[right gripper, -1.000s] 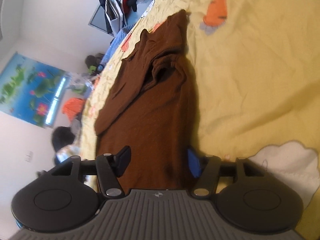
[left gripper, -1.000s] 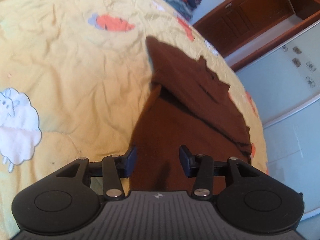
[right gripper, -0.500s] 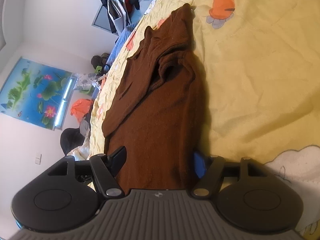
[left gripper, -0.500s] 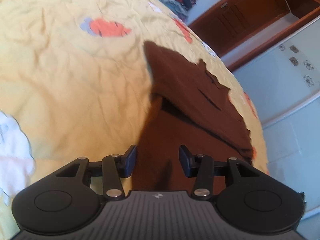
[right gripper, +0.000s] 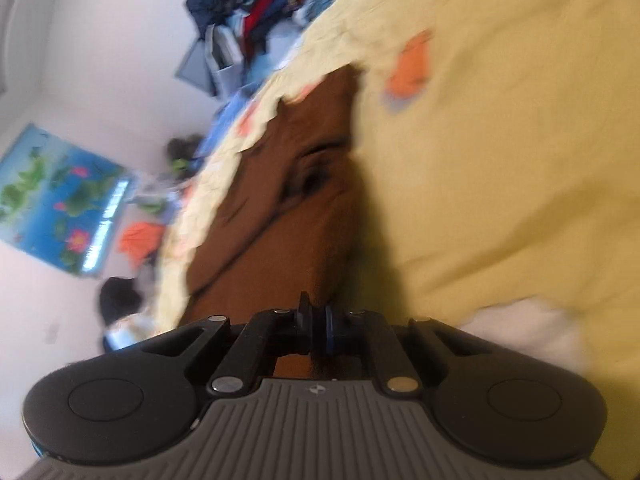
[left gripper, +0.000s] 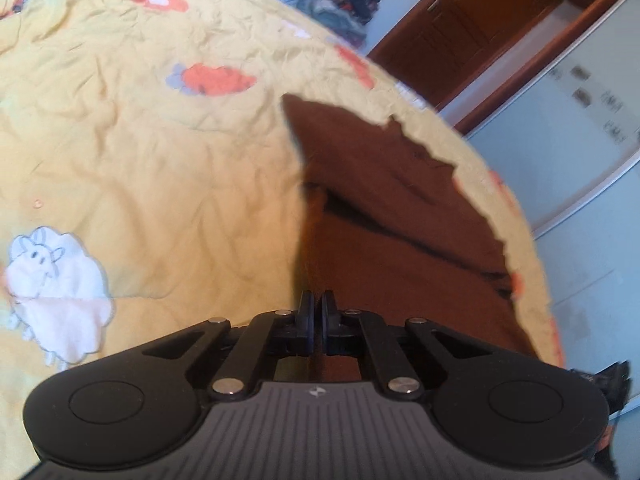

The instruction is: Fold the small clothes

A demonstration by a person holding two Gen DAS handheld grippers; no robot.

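A brown knit sweater (left gripper: 384,216) lies on the yellow bedspread (left gripper: 140,148), with a sleeve folded across its body. My left gripper (left gripper: 316,304) is shut on the sweater's near edge, at its left side. In the right wrist view the same sweater (right gripper: 288,216) stretches away from me. My right gripper (right gripper: 318,314) is shut on its near edge, at its right side. The cloth pinched between the fingers of each gripper is mostly hidden.
The bedspread carries orange fish patches (left gripper: 216,78) and a white sheep patch (left gripper: 56,296). A pile of dark clothes (right gripper: 264,12) lies at the bed's far end. A wooden wardrobe (left gripper: 492,24) and a pale sliding door (left gripper: 580,152) stand beside the bed.
Both grippers were open over the sweater's near edge and have now closed on it. The right wrist view is blurred from motion.
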